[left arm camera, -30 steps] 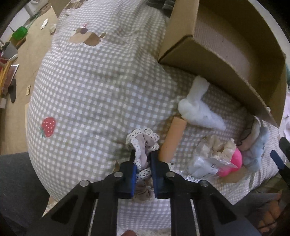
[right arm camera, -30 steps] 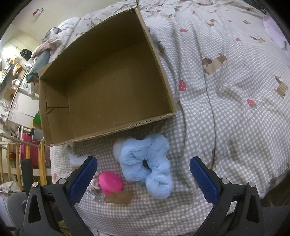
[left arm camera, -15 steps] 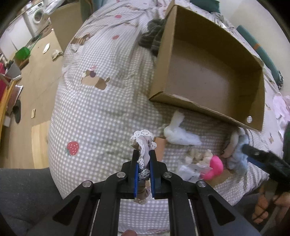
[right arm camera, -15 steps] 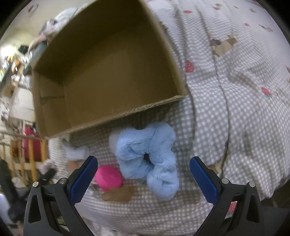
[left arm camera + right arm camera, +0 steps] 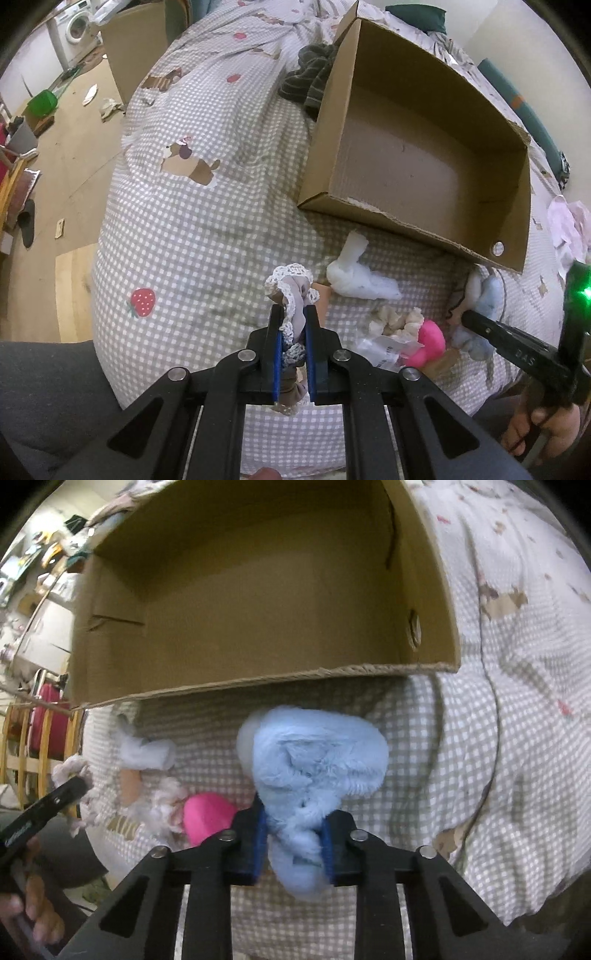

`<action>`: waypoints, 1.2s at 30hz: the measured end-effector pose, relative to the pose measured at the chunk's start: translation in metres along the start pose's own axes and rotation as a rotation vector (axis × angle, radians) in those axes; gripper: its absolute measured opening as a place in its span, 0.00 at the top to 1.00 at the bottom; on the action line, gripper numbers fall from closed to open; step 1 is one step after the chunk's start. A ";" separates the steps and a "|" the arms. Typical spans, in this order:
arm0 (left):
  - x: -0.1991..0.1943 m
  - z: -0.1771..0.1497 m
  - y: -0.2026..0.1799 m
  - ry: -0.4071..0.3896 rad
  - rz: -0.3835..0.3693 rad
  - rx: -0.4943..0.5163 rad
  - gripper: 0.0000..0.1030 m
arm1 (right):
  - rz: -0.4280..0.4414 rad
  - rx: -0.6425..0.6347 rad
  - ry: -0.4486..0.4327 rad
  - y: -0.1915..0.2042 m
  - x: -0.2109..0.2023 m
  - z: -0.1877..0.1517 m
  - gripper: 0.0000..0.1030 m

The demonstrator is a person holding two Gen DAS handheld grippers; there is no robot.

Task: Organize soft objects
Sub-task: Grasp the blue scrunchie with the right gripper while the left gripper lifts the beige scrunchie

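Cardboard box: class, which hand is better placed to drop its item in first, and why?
Probably the right. The right gripper has just closed its jaws on the blue fluffy scrunchie directly below the cardboard box rim; the left gripper, holding the lace scrunchie, sits farther away.

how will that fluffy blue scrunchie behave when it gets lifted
The blue scrunchie probably squashes and flops: its pile bunches between the right tool, whose jaws have just been closing on it. It looks light and unlikely to slip.

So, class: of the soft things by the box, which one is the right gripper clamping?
The fluffy blue scrunchie, pinched between the right gripper fingers; the white, cream and pink ones lie loose on the bed.
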State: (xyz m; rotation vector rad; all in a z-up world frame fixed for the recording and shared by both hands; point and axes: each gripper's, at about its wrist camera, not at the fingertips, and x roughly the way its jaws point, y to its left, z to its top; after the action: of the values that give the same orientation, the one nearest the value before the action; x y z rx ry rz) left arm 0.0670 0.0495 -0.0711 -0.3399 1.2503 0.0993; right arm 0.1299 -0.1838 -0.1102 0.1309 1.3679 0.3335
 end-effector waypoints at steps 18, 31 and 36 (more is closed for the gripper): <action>-0.042 0.000 -0.019 -0.103 0.024 0.083 0.91 | 0.098 -0.064 -0.142 0.008 -0.084 -0.030 0.77; -0.083 0.065 -0.061 -0.243 0.009 0.196 0.91 | 0.089 -0.116 -0.333 0.028 -0.130 0.013 0.77; -0.075 0.086 -0.079 -0.274 0.014 0.243 0.91 | 0.107 -0.061 -0.386 0.019 -0.119 0.037 0.77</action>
State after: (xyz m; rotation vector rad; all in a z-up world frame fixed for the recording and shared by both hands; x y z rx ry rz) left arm 0.1417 0.0093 0.0386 -0.1023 0.9804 0.0048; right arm 0.1431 -0.1994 0.0144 0.2071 0.9701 0.4154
